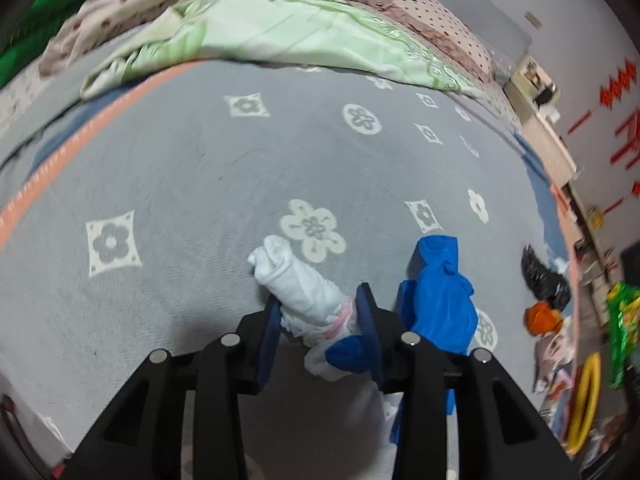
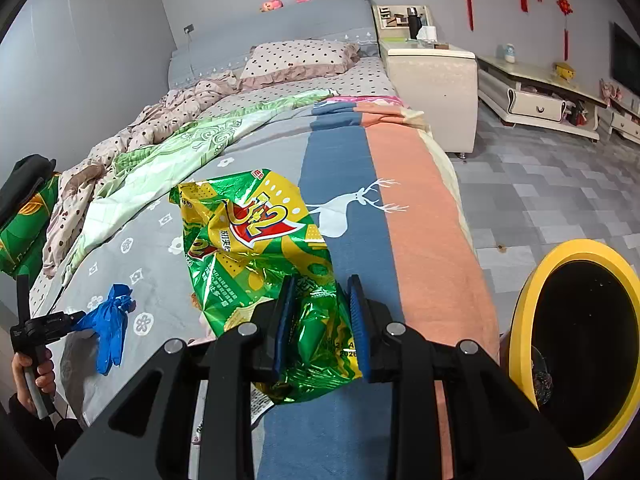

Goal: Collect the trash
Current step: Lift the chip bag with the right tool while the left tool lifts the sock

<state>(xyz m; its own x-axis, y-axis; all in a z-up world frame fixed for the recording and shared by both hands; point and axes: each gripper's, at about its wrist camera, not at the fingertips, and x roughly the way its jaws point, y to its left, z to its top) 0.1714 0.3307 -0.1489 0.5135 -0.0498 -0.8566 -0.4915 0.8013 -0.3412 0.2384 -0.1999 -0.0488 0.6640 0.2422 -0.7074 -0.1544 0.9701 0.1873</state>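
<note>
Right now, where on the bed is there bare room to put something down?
The widest bare patch is the grey flowered sheet between the green quilt and the white wad. The blue and orange stripes past the snack bag, up to the folded bedding, are also bare. It is crowded at the bed's edge beside the yellow bin, and round the blue glove.

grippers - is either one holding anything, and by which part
Yes. The right gripper pinches the green snack bag by its crumpled lower end. The left gripper holds a white wad and a blue glove by their near ends.
</note>
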